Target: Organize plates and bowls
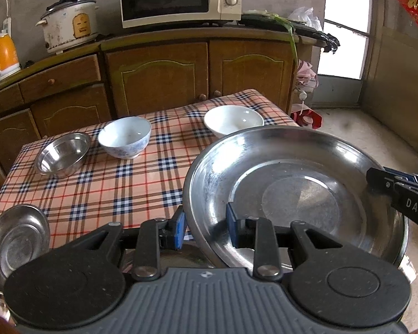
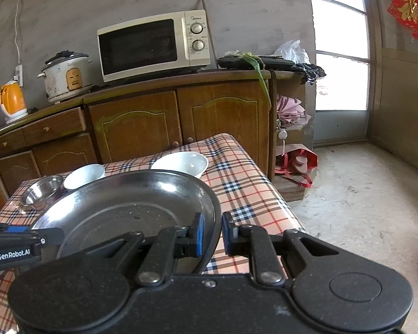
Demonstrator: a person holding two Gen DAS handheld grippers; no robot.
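The left gripper (image 1: 206, 229) and right gripper (image 2: 212, 233) each clamp opposite rims of the steel plate (image 1: 292, 183). The two-sided grip likely keeps the wide plate level above the table (image 1: 103, 189).

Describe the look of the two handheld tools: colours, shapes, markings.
Both tools, left tool and right tool, are matte black with two round housings, silver pivot pins, linkage arms and blue pads. The left's base is ribbed grey. White side lettering: "GenRobot.AI" on the left, "DAS" on the right.

black left gripper (image 1: 206, 229) and right gripper (image 2: 211, 235), blue pads, silver screws, white genrobot.ai lettering
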